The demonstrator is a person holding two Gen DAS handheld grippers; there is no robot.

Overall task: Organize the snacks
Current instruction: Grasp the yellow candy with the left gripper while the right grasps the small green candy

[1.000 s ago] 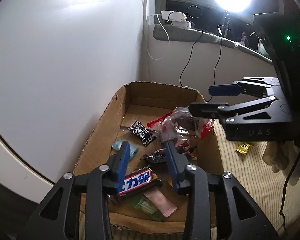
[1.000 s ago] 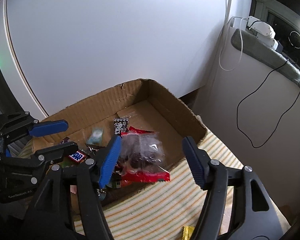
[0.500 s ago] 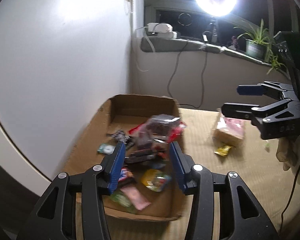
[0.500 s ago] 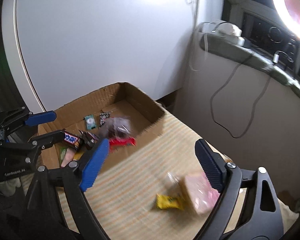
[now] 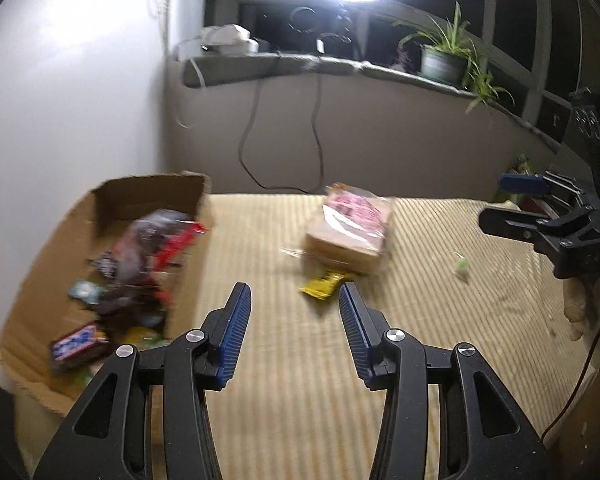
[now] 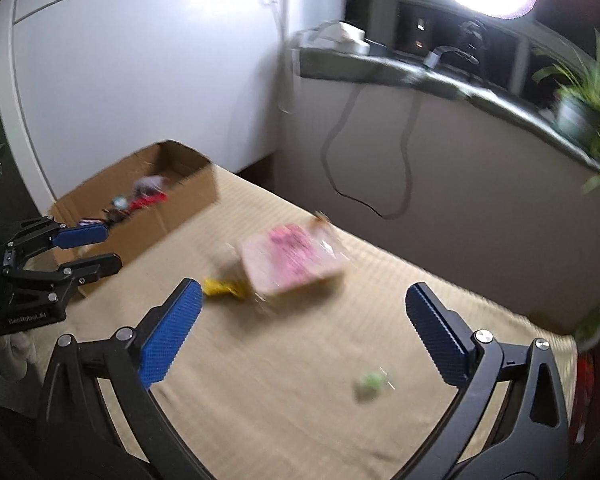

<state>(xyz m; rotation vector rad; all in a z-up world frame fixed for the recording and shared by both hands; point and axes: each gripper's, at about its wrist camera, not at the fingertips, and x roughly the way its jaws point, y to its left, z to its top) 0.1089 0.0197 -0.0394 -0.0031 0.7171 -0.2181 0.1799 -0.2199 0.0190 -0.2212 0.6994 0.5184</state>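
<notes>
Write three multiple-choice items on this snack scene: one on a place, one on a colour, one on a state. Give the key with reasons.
1. Where does the pink-labelled bread pack lie?
A. inside the cardboard box
B. on the striped mat
C. on the windowsill

2. What colour is the small wrapper beside that pack?
A. yellow
B. blue
C. white

3. How stand the jaws of the right gripper?
A. shut on a snack
B. shut, empty
C. open, empty

Key: 1 B, it rests on the striped mat, outside the cardboard box. 2 A, it shows bright yellow in both views. 3 C, the jaws are spread with nothing between them.
</notes>
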